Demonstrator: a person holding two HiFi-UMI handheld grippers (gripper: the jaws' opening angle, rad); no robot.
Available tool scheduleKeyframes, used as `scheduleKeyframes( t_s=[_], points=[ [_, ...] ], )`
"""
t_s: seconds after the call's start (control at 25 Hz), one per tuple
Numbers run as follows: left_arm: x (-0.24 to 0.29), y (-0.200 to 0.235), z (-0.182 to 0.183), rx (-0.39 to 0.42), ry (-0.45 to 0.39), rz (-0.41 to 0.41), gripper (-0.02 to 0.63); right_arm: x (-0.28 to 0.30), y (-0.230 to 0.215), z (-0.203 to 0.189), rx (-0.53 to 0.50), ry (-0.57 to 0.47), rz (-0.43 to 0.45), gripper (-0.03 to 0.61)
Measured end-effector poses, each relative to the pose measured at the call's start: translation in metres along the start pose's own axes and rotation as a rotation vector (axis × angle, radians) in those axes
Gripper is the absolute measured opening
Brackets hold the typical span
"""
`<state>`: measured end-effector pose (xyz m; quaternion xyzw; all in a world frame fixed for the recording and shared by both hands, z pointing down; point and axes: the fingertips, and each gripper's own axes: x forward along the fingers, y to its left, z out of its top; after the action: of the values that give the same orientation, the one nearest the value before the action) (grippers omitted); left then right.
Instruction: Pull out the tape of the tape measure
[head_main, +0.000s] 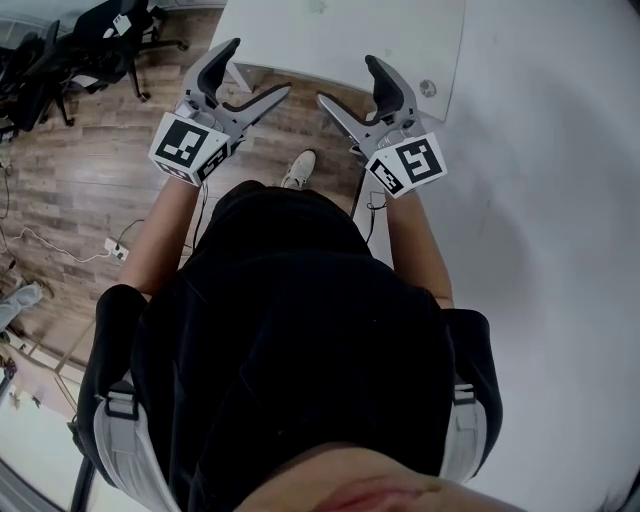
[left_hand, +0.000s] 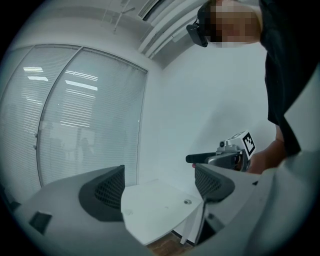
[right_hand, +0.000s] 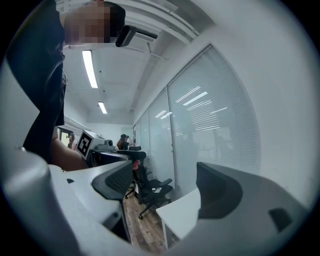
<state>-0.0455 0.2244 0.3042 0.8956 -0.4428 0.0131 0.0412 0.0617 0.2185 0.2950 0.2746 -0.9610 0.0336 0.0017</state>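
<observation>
White table (head_main: 340, 40) lies ahead, yet no tape measure shows on it or in any view. Before its front edge the left gripper (head_main: 256, 68) and the right gripper (head_main: 347, 80) are held level, jaws wide apart and nothing between them. I'd judge the task not yet begun: finding the tape measure, gripping it and pulling all remain.

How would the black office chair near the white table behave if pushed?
Likely rolls away: the black office chair stands on a spoked base, seemingly castored, on smooth wood-plank floor. Pushed high on the backrest, it might tilt first. Armrests and backrest suggest awkward bulk to lift.
</observation>
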Motion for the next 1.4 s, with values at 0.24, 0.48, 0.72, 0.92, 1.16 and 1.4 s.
scheduleKeyframes(
  t_s=[0.24, 0.48, 0.72, 0.92, 1.16, 1.4],
  points=[
    [0.048, 0.008, 0.001, -0.001, 0.013, 0.029, 0.44, 0.005, -0.048, 0.002, 0.005, -0.005, 0.025, 0.387],
    [0.077, 0.025, 0.0, 0.001, 0.018, 0.041, 0.44, 0.014, -0.078, -0.008, 0.031, -0.001, 0.024, 0.382],
    [0.107, 0.061, -0.003, -0.011, 0.025, 0.028, 0.44, 0.039, -0.106, -0.01, 0.023, 0.013, 0.002, 0.38],
    [0.146, 0.132, -0.011, -0.032, 0.035, -0.032, 0.44, 0.105, -0.139, -0.018, 0.026, 0.044, -0.047, 0.377],
    [0.189, 0.185, -0.01, -0.014, 0.053, -0.123, 0.44, 0.151, -0.177, -0.027, 0.041, 0.083, -0.123, 0.368],
    [0.214, 0.21, -0.044, 0.011, 0.114, -0.236, 0.44, 0.168, -0.2, -0.063, 0.058, 0.127, -0.224, 0.354]
  ],
)
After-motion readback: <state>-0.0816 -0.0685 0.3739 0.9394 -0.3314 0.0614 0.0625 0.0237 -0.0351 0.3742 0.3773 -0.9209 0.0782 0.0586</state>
